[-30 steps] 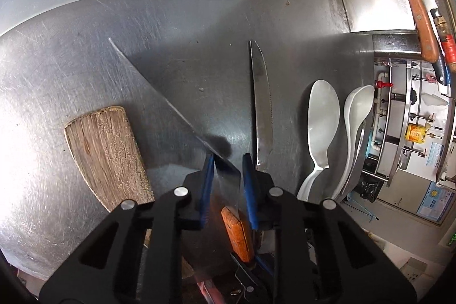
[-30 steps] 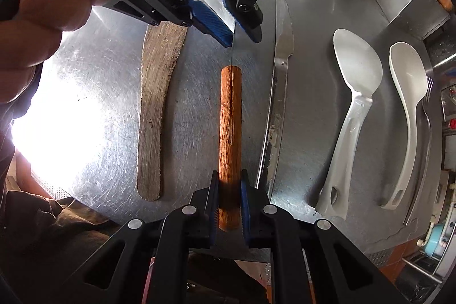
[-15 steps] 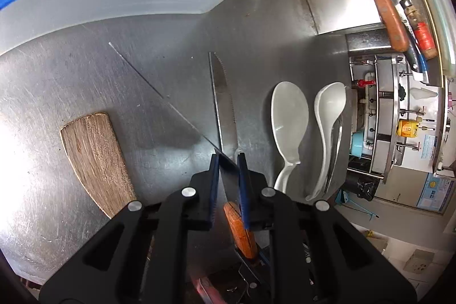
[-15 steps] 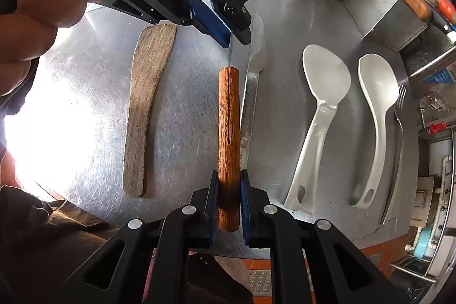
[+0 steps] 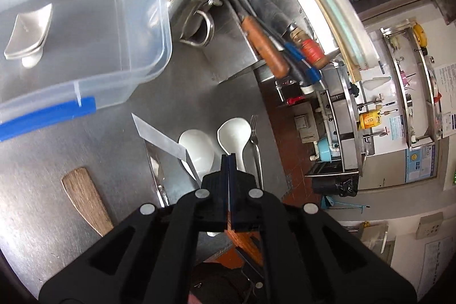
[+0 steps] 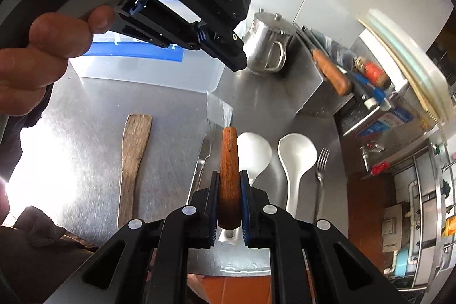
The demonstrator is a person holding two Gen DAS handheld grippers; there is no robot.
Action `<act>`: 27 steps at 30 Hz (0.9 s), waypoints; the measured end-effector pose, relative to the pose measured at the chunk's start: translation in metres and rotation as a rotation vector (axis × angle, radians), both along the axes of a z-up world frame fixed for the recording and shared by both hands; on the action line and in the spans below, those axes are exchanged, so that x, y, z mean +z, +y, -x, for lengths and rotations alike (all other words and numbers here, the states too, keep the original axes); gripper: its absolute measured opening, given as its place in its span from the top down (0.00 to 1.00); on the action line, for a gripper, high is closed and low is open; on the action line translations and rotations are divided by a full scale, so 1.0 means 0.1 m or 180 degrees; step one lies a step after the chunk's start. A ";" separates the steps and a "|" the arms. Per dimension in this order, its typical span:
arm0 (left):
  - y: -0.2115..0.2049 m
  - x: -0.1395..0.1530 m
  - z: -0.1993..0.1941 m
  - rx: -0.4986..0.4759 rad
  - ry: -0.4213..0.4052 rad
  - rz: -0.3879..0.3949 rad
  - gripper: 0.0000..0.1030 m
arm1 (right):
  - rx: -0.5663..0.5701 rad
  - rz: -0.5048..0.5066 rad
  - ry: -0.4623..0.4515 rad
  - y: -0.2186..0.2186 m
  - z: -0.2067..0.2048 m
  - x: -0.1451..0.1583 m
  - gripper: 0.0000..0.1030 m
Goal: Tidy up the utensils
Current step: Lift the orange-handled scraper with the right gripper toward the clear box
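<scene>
My right gripper (image 6: 229,184) is shut on the wooden handle (image 6: 228,175) of a cleaver and holds it above the steel counter, blade (image 6: 219,113) pointing away. The blade also shows in the left wrist view (image 5: 162,139). My left gripper (image 5: 228,158) is shut and empty, raised above the counter; in the right wrist view it hangs at upper left (image 6: 238,63). On the counter lie a wooden spatula (image 6: 134,161), a serrated knife (image 6: 201,161), two white spoons (image 6: 255,153) (image 6: 296,161) and a fork (image 6: 320,170).
A clear plastic bin (image 5: 85,27) with blue latches holds a metal dish (image 5: 28,33). A steel lidded mug (image 5: 191,7) stands behind it. A steel block (image 5: 228,53) carries more knives (image 5: 265,44). The counter edge runs on the right, with racks beyond.
My left gripper let go of the cleaver blade, shut fully and rose away. My right gripper lifted the cleaver off the counter, tilting it up.
</scene>
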State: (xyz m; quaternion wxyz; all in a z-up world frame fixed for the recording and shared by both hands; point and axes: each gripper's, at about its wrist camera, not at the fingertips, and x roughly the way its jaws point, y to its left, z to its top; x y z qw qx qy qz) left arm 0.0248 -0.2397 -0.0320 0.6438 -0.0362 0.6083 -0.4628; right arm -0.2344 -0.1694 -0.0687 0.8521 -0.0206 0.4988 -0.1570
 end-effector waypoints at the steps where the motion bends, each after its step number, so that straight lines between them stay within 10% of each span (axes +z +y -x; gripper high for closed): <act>1: 0.00 0.04 -0.01 -0.0001 -0.0024 0.0023 1.00 | 0.0013 -0.0003 0.0006 0.02 -0.03 0.02 0.86; 13: -0.15 -0.82 -0.11 -0.0243 0.0623 -0.0629 1.00 | 0.0017 -0.0348 0.0376 -0.17 -0.20 -0.12 0.86; 21: -0.08 -0.86 -0.17 -0.0192 0.0556 -0.0783 0.99 | 0.0025 -0.0301 0.0505 -0.22 -0.26 -0.26 0.86; 23: -0.04 -0.84 -0.20 -0.0207 0.0555 -0.0753 0.87 | 0.0011 -0.0310 0.0510 -0.24 -0.27 -0.27 0.86; 25: 0.01 -0.81 -0.25 -0.0160 0.0522 -0.0683 0.29 | 0.0014 -0.0302 0.0516 -0.25 -0.28 -0.27 0.86; 27: 0.04 -0.80 -0.29 -0.0093 0.0453 -0.0638 0.26 | 0.0027 -0.0286 0.0523 -0.24 -0.28 -0.27 0.86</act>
